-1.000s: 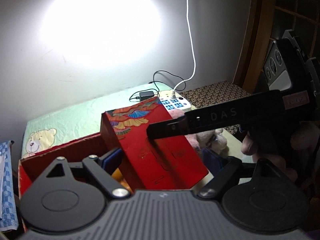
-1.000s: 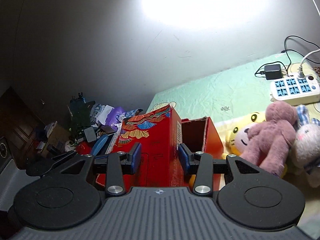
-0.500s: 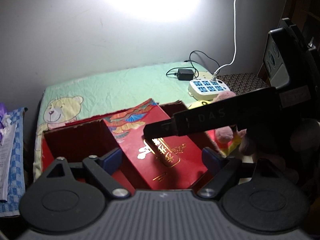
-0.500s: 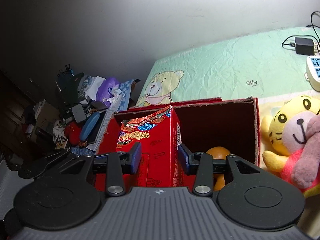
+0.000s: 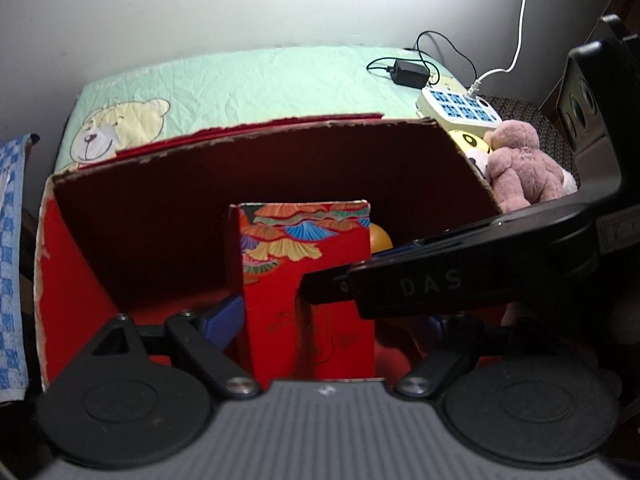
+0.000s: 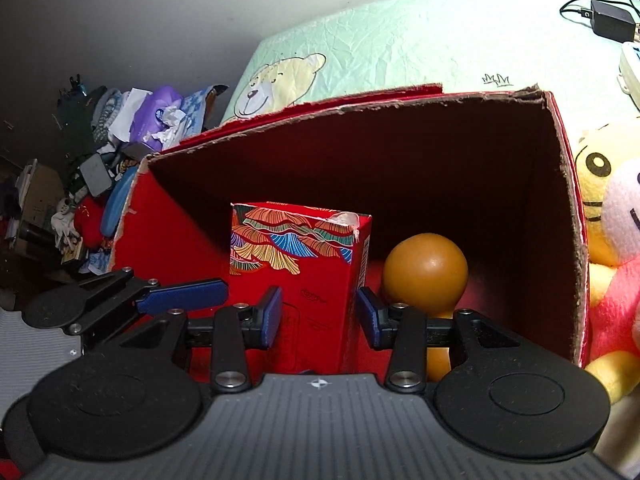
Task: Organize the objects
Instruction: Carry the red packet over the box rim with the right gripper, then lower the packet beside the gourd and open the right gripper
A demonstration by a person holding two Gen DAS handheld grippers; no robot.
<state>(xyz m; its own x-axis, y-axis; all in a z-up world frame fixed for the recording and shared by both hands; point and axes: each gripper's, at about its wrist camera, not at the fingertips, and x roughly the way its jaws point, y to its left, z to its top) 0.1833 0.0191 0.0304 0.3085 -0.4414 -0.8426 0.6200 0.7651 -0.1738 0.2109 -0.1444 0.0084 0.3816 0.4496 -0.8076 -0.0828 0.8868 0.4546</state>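
Note:
A red gift box with a fan pattern [image 6: 308,276] stands upright inside a big open red carton [image 6: 568,216]. My right gripper [image 6: 319,316] has its blue pads on both sides of the gift box, shut on it. An orange gourd-shaped object [image 6: 425,270] stands in the carton just right of the box. In the left wrist view the gift box [image 5: 308,276] stands in the carton [image 5: 60,240] between my left gripper's [image 5: 332,320] wide-open fingers, and the right gripper's black arm [image 5: 460,280] crosses in front from the right.
Plush toys, a pink one [image 5: 520,168] and a yellow tiger [image 6: 600,200], lie right of the carton. A power strip [image 5: 456,108] and a charger [image 5: 410,72] sit on the green bear-print sheet [image 5: 240,84]. A cluttered pile [image 6: 100,152] lies off the bed's left side.
The gift box has gone from tilted above the carton to upright and lower inside it, carried by the right gripper. Both cameras have tipped down towards the carton.

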